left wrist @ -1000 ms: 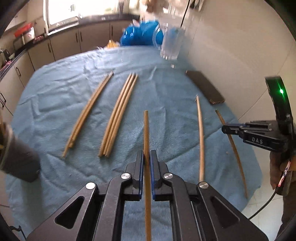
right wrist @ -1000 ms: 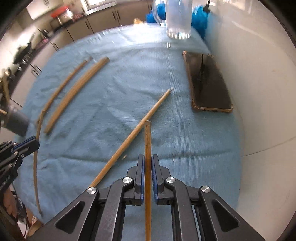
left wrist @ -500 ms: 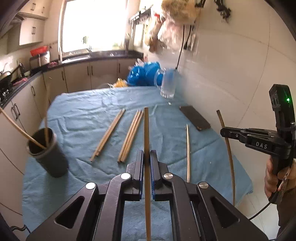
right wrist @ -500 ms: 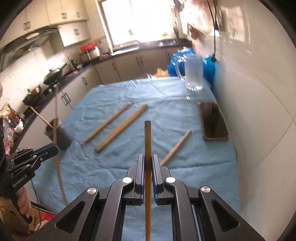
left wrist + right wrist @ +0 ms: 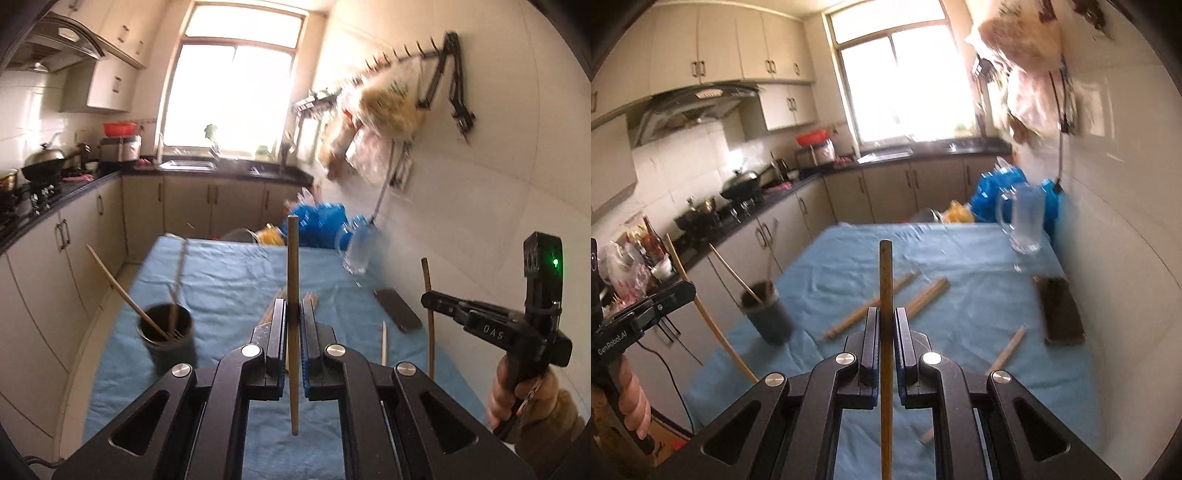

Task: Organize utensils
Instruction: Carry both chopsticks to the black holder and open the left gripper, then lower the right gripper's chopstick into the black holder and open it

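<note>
My left gripper [image 5: 293,314] is shut on a wooden chopstick [image 5: 292,258], held upright above the blue-clothed table [image 5: 229,288]. My right gripper [image 5: 886,325] is shut on a second chopstick [image 5: 885,273], also raised; it shows in the left wrist view [image 5: 428,299] at the right. A dark holder cup [image 5: 168,334] with several chopsticks stands at the table's left edge, also in the right wrist view [image 5: 768,314]. Loose chopsticks [image 5: 916,299] lie mid-table, and one [image 5: 1008,347] lies near the front right.
A dark phone [image 5: 1062,310] lies by the right wall. A glass mug [image 5: 1025,225] and blue bags [image 5: 997,192] stand at the far end. Kitchen counters [image 5: 55,206] run along the left. Bags hang on the wall [image 5: 373,122].
Both grippers have lifted and tilted up with their chopsticks, from close over the cloth to high above the table. The holder cup has come into view.
</note>
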`<state>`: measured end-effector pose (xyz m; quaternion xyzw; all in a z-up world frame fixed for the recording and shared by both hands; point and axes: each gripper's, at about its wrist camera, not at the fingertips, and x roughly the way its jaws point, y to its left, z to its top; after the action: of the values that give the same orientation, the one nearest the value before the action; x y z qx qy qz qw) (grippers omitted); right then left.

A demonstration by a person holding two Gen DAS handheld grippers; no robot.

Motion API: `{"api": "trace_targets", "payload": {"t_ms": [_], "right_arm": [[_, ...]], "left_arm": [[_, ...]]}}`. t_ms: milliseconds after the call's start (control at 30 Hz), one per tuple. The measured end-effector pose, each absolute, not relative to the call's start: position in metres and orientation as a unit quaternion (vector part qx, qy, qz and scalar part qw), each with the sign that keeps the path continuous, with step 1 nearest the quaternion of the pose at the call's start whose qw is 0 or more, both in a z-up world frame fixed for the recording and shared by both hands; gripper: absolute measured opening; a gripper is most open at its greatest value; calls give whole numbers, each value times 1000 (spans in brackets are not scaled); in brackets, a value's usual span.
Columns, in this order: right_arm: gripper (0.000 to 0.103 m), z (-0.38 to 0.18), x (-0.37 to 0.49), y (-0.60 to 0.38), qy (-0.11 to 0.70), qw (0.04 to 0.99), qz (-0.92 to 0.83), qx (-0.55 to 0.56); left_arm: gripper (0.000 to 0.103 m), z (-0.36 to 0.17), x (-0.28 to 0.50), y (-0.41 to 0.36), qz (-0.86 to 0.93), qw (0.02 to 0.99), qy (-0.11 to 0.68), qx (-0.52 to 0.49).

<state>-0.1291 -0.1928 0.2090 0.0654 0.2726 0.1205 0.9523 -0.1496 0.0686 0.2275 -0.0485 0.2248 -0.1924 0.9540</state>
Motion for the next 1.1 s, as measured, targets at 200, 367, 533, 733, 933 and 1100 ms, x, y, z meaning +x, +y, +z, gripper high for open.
{"api": "trace_targets", "payload": {"t_ms": [200,367,533,733,933,1100], "right_arm": [[8,235,-102,-140,226,956,172,78],[8,253,-70,-89,190,955,205,97],[8,258,-30,-48,171,948,229,139],[8,251,17,-3,155,950,225,150],[8,233,55,14,149,956,198,158],[8,217,72,20,171,955,191,150]], "left_arm": [[6,256,-137,110,-133,970,200,-49],[6,265,-108,147,-83,975,195,-60],[6,259,-69,176,-74,972,204,-93],[6,249,-26,192,-76,968,213,-111],[7,234,2,195,-79,964,224,-119],[7,230,14,196,-80,963,227,-121]]}}
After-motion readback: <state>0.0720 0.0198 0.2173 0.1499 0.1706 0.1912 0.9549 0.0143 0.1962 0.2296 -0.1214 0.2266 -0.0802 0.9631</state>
